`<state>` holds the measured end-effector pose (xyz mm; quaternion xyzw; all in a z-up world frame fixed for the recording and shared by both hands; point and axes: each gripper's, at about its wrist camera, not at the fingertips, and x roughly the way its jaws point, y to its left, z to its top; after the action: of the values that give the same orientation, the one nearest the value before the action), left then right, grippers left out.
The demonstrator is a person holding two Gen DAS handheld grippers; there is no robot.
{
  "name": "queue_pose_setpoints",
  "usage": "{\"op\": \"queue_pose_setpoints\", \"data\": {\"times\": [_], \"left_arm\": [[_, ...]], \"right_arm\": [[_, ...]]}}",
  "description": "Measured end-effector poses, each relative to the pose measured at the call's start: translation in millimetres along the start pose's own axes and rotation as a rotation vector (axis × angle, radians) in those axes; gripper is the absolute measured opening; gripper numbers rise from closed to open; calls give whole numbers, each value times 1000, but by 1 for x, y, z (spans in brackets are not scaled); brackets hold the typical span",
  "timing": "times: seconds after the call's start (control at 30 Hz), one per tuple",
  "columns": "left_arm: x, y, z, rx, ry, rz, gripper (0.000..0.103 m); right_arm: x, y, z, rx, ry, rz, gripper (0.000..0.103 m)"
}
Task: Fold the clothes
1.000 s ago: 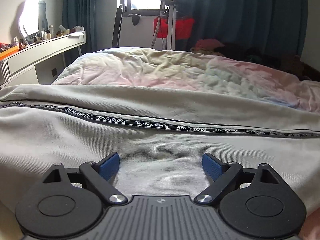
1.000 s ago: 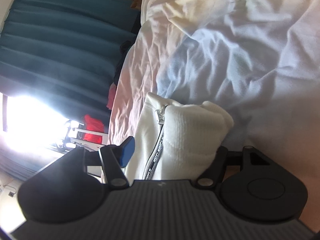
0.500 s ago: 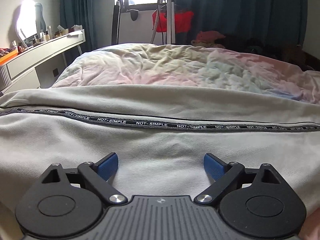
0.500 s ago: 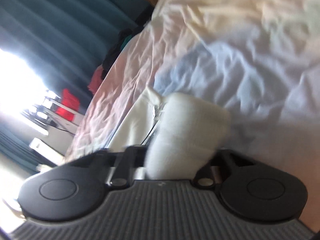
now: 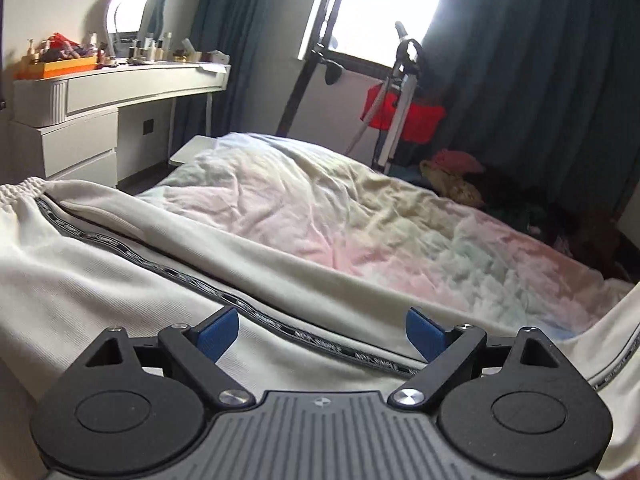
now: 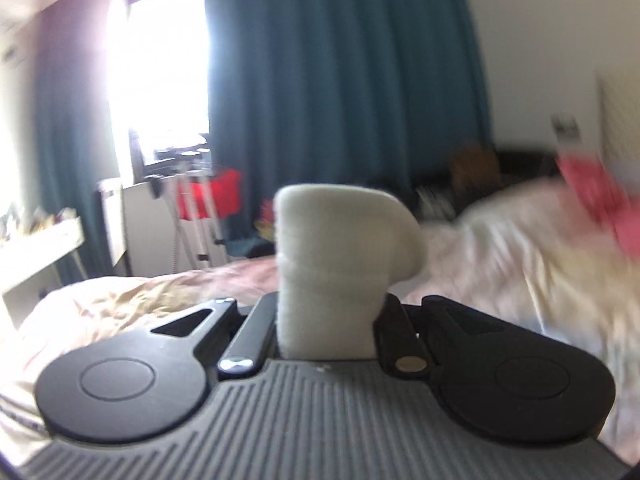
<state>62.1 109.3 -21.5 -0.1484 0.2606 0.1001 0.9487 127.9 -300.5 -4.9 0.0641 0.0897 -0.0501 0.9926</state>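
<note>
Right gripper [image 6: 326, 320] clamps ribbed cuff [image 6: 340, 248], raised above bed [image 6: 120, 300]. Left gripper [image 5: 322, 334] spread wide, empty, over cream trousers [image 5: 100, 296]. Trousers' long axis, along taped stripe [image 5: 224, 300], runs left-right across bed.

A home bedroom: a bed with a rumpled pastel pink-and-cream duvet [image 5: 320, 216], long dark teal curtains [image 5: 540, 80] beside a bright window [image 5: 384, 8], and a white curved desk [image 5: 120, 84] crowded with cosmetic bottles [image 5: 154, 49].
</note>
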Motion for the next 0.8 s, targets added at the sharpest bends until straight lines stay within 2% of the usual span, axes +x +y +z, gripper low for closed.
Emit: {"op": "queue_pose_setpoints", "data": {"times": [0.07,0.13,0.33,0.4,0.47,0.57,0.7,0.77,0.8], "left_arm": [[-7,14,9,-24,-45,52,92],[-11,28,16,-57,-73,79,92],[-26,57,29,-156,-145,101,91],[-29,63,31,-154,-152,104,91],[-29,66,31,-157,-147,98,91],[-22,68,29,-172,-124,77,91],[-5,65,26,-171,-83,48,91],[4,63,23,-164,-56,32,91],[8,62,22,-162,-39,21,91]], "right_arm": [[-10,40,-1,-88,-35,30,11],[-18,81,-22,-205,-56,72,11],[-39,201,-85,-555,-115,200,10],[-41,230,-122,-657,-73,276,10],[-39,248,-157,-749,4,338,11],[-35,252,-191,-841,74,367,11],[-39,244,-186,-819,87,388,15],[-46,249,-180,-828,135,427,23],[-49,251,-176,-832,158,447,31]]}}
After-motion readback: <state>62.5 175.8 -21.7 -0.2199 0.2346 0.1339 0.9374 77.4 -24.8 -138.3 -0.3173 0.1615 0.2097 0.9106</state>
